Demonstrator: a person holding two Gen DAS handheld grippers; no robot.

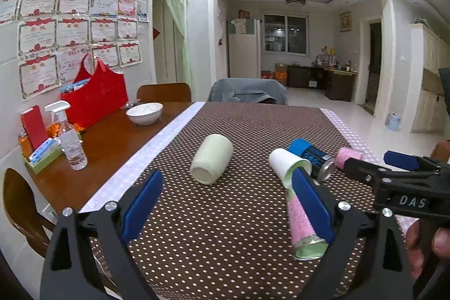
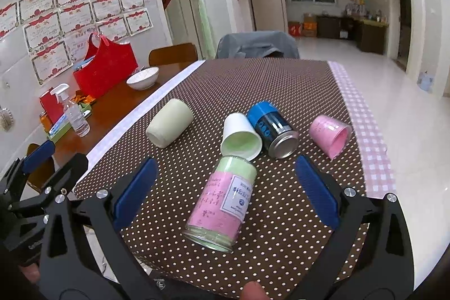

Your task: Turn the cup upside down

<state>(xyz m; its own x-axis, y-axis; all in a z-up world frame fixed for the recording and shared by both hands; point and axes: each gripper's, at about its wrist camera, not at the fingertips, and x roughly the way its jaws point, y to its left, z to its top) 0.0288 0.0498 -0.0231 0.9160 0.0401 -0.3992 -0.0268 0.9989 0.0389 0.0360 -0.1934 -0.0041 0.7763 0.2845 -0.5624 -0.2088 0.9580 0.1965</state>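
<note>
Several cups lie on their sides on the brown dotted tablecloth [image 1: 239, 215]. A pale green cup [image 1: 212, 158] [image 2: 170, 122] lies left of centre. A white paper cup [image 1: 287, 162] [image 2: 241, 135] lies beside a blue can-like cup [image 1: 310, 156] [image 2: 272, 128]. A pink cup [image 1: 348, 155] [image 2: 331, 135] lies furthest right. A glass jar with a pink label [image 1: 303, 227] [image 2: 222, 204] lies nearest. My left gripper [image 1: 227, 204] is open and empty, short of the green cup. My right gripper [image 2: 225, 193] is open, its fingers on either side of the jar without touching it.
A white bowl [image 1: 144, 112], a red bag [image 1: 97, 94], a spray bottle [image 1: 70, 139] and boxes stand on the bare wood at the table's left. Wooden chairs [image 1: 164, 92] and a chair draped in grey [image 1: 247, 92] stand at the far edge.
</note>
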